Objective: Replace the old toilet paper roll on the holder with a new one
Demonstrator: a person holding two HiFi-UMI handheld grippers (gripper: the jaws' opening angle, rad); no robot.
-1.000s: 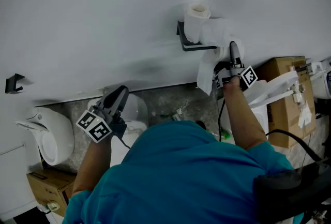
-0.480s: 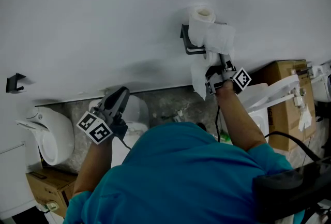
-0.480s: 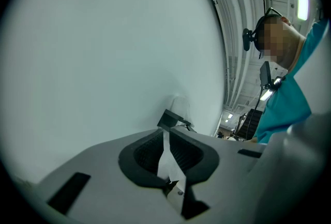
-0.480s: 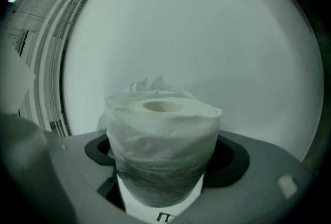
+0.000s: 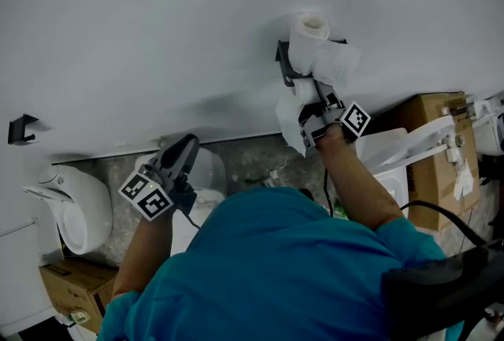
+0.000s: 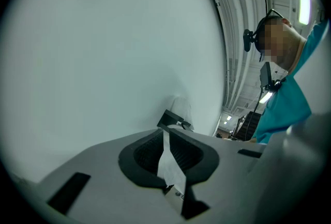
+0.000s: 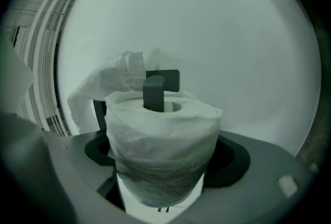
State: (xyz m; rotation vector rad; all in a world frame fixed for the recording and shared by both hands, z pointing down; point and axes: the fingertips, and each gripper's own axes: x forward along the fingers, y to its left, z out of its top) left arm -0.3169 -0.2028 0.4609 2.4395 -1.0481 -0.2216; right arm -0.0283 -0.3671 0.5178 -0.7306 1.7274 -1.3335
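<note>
- Your right gripper (image 7: pixel 164 166) has its jaws spread wide and pressed against both sides of the toilet paper roll (image 7: pixel 163 130), which fills the whole gap between them
- The roll's open core faces away from you, and the dark peg (image 7: pixel 153 92) of the holder (image 5: pixel 284 68) stands right at the mouth of that core; you cannot tell how far it reaches inside
- A loose tail of paper (image 7: pixel 106 83) bunches up beside the roll on the left of the right gripper view; in the head view it hangs down the wall (image 5: pixel 142 24) just beside your right gripper (image 5: pixel 313 99)
- Your left gripper (image 6: pixel 166 136) has its jaws nearly together, pinching a thin white paper strip (image 6: pixel 168 163) between the pads
- In the head view your left gripper (image 5: pixel 183 149) is well apart from the holder, near the wall's lower edge and pointing at bare wall
- The holder is fixed to the wall above its lower edge, with the roll (image 5: pixel 309 36) at it
- Below the wall's lower edge a white toilet (image 5: pixel 71 209) sits at the left and a cardboard box (image 5: pixel 433 142) at the right
- A small black hook (image 5: pixel 20 127) sits on the wall near its left edge
</note>
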